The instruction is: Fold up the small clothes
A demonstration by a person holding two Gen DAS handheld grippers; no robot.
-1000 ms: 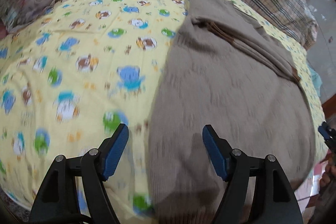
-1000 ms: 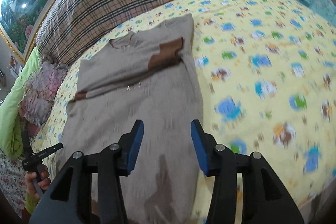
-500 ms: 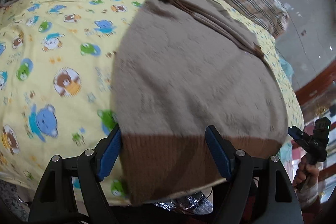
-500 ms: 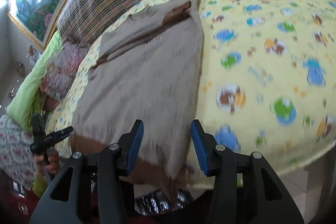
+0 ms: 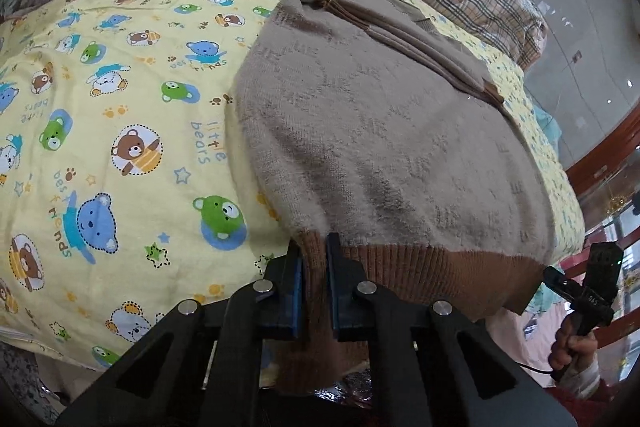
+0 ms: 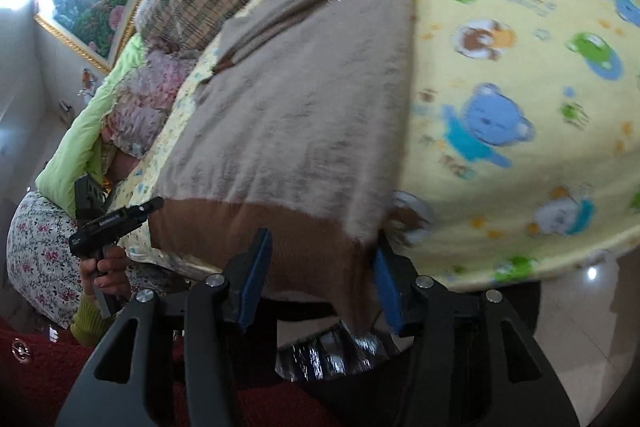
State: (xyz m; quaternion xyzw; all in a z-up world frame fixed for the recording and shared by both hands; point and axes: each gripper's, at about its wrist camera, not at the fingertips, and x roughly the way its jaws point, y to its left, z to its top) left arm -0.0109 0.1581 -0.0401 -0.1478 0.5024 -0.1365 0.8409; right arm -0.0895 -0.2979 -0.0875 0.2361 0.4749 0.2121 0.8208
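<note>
Here, beige sweater [image 5: 392, 147] is laid flat on bear-print sheet [image 5: 120, 107], brown hem [image 5: 432, 275] hung over bed edge. L gripper [image 5: 314, 283] is clamped on hem's left corner. R gripper [image 6: 320, 279] is held apart, w/ hem's right corner between pads. Bare sheet is seen either side of sweater.

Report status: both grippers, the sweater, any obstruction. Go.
Left gripper shut on sweater hem. Right gripper open, astride hem's other corner. Sweater flat on bedsheet, sleeves folded. No obstruction.

Black fingers [image 5: 288, 291] with blue pads [image 6: 254, 267], silver screws [image 5: 263, 285], green sleeve [image 6: 90, 323].
</note>
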